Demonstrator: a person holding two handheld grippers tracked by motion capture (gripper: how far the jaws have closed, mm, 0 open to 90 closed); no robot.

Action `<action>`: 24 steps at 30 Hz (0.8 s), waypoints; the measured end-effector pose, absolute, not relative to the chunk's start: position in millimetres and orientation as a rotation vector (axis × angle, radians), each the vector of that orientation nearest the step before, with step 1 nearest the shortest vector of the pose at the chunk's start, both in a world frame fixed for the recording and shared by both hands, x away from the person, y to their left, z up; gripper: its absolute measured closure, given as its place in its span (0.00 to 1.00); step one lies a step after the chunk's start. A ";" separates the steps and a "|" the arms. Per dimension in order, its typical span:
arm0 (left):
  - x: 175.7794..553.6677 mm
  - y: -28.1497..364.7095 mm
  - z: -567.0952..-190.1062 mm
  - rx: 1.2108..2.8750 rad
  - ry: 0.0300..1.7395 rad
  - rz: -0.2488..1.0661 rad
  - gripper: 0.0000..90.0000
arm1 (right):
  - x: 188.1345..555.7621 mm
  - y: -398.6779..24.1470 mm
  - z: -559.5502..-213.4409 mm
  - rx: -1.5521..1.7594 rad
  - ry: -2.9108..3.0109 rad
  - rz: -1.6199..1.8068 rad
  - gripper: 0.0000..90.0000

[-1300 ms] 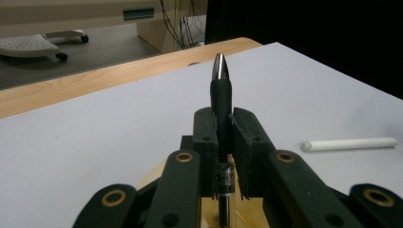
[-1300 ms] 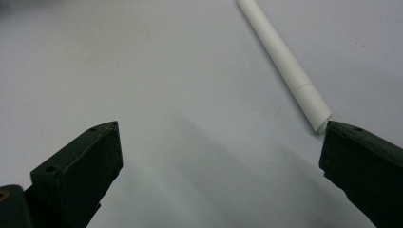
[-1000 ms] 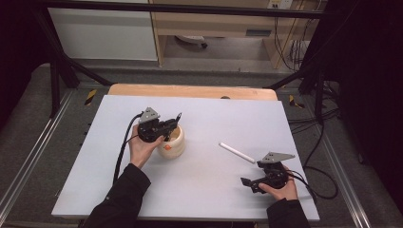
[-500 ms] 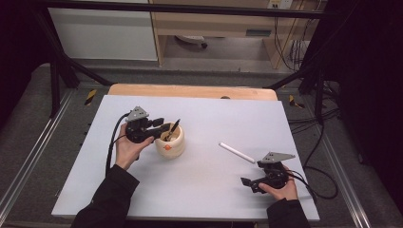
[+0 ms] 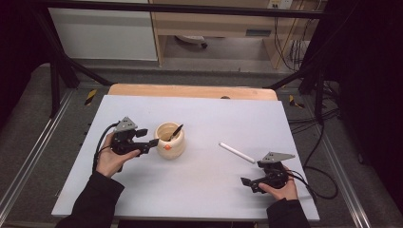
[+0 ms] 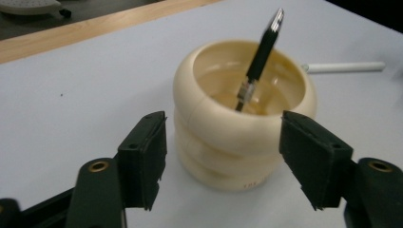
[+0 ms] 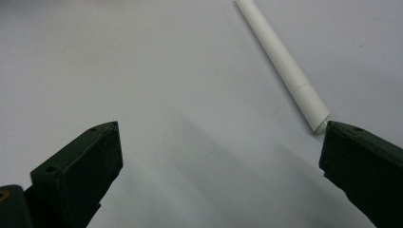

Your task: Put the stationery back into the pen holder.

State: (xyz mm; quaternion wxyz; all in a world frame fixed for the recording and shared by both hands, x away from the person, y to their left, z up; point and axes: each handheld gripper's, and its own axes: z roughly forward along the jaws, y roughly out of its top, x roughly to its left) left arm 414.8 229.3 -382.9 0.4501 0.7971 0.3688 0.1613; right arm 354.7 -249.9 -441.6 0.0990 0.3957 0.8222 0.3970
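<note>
At left of the high view my left gripper [image 5: 153,143], jaws just opened and empty, sits beside the ribbed cream ceramic pot [image 5: 170,141] holding a slim black pen [image 5: 175,131]. I back off level, sparing the rim (its faint base print is unreadable). At lower right my right gripper [image 5: 245,182] is spread near the white plastic pen [image 5: 236,152].

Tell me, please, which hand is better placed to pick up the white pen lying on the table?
The right. Its tool is open, with the white pen just ahead, its near end beside one jaw. The left tool sits across the table by the cup.
</note>
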 end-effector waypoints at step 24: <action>373.6 259.2 -433.9 2.115 0.968 0.392 0.10 | 369.1 -241.6 -434.0 1.122 2.452 1.134 0.04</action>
